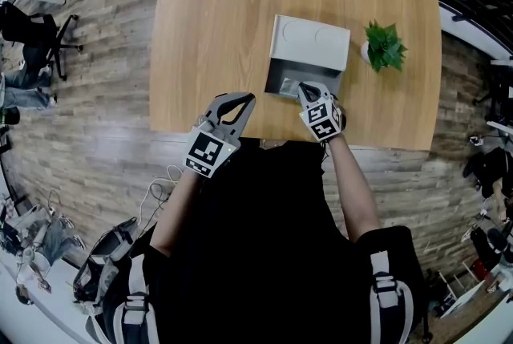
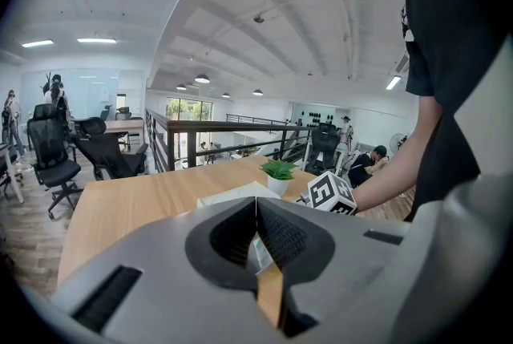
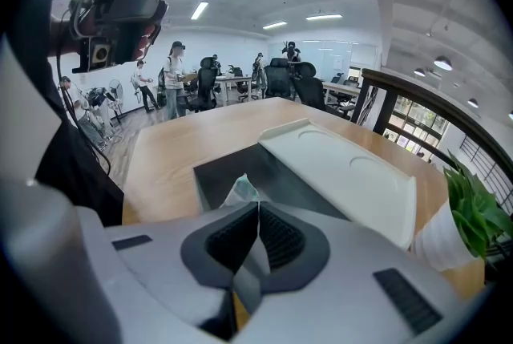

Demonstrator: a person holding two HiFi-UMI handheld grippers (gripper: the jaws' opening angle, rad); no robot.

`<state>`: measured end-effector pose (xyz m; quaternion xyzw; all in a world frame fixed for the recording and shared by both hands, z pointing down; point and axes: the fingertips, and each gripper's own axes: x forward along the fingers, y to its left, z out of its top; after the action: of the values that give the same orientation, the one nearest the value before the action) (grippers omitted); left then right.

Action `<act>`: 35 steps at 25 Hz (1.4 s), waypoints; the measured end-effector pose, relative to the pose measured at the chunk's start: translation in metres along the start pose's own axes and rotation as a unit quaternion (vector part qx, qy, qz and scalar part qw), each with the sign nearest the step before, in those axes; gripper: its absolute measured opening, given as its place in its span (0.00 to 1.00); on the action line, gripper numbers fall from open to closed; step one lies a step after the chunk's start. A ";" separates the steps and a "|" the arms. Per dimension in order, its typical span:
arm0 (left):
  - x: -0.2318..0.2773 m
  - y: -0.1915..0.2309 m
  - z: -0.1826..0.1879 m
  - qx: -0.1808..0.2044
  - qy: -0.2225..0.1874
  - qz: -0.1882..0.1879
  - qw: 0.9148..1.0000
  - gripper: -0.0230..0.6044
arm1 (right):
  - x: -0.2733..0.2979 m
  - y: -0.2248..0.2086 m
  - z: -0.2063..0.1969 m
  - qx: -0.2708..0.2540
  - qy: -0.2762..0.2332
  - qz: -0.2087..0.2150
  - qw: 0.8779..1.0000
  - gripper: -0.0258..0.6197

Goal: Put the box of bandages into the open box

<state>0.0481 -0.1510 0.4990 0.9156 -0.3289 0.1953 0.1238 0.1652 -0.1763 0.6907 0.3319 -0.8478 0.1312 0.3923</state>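
The open grey box [image 1: 278,87] stands on the wooden table with its white lid [image 1: 311,39] folded back. My right gripper [image 1: 304,87] reaches over its near wall, jaws shut. Just past and left of the fingertips, a small white and teal box of bandages [image 3: 240,189] pokes up inside the open box [image 3: 268,167]; it shows as a pale patch [image 1: 287,83] in the head view. Whether the jaws pinch it I cannot tell. My left gripper [image 1: 240,101] hangs at the table's near edge, shut on nothing [image 2: 256,210].
A small potted plant [image 1: 383,46] stands on the table right of the lid. Office chairs [image 1: 36,30] and desks stand on the wood floor to the left. A railing [image 3: 417,106] runs behind the table. The person's body is close against the near edge.
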 end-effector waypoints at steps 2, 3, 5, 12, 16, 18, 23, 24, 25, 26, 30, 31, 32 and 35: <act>0.001 0.000 0.000 0.000 -0.003 -0.002 1.000 0.07 | 0.002 -0.001 -0.001 0.001 0.005 0.000 1.000 0.08; 0.001 -0.001 0.001 -0.001 -0.004 -0.003 1.000 0.07 | 0.003 -0.002 -0.001 0.002 0.006 -0.001 1.000 0.08; 0.003 -0.002 0.001 -0.001 -0.001 -0.004 1.000 0.07 | 0.004 -0.005 -0.001 0.001 0.008 -0.005 1.000 0.08; -0.003 0.004 0.001 -0.002 -0.003 0.000 1.000 0.07 | 0.012 -0.005 -0.002 -0.004 0.020 -0.010 1.000 0.08; -0.006 0.008 -0.001 -0.003 -0.001 0.006 1.000 0.07 | 0.015 -0.007 -0.003 -0.003 0.024 -0.013 1.000 0.08; -0.006 0.009 -0.003 -0.003 -0.001 0.007 1.000 0.07 | 0.016 -0.009 -0.005 -0.001 0.028 -0.018 0.999 0.08; -0.006 0.009 -0.003 -0.004 0.000 0.004 1.000 0.07 | 0.018 -0.016 -0.005 0.004 0.035 -0.026 0.999 0.08; -0.007 0.009 -0.003 -0.004 0.000 0.003 1.000 0.07 | 0.018 -0.017 -0.005 0.004 0.036 -0.027 0.999 0.08; -0.007 0.009 -0.003 -0.004 0.000 0.003 1.000 0.07 | 0.018 -0.017 -0.005 0.005 0.037 -0.028 0.999 0.08; -0.007 0.009 -0.003 -0.004 0.000 0.003 1.000 0.07 | 0.019 -0.018 -0.005 0.006 0.037 -0.030 0.999 0.08; -0.006 0.009 -0.003 -0.003 -0.001 0.002 1.000 0.07 | 0.018 -0.019 -0.006 0.009 0.036 -0.033 0.999 0.08; -0.006 0.009 -0.003 -0.003 -0.001 0.001 1.000 0.07 | 0.018 -0.019 -0.006 0.010 0.036 -0.033 0.999 0.08; -0.005 0.010 -0.003 -0.003 -0.001 0.001 1.000 0.07 | 0.018 -0.020 -0.006 0.012 0.037 -0.034 0.999 0.08; -0.004 0.010 -0.003 -0.002 -0.002 -0.003 1.000 0.07 | 0.017 -0.020 -0.006 0.019 0.036 -0.036 0.999 0.08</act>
<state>0.0376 -0.1554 0.5004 0.9166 -0.3268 0.1931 0.1253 0.1740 -0.1964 0.7072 0.3643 -0.8179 0.1447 0.4212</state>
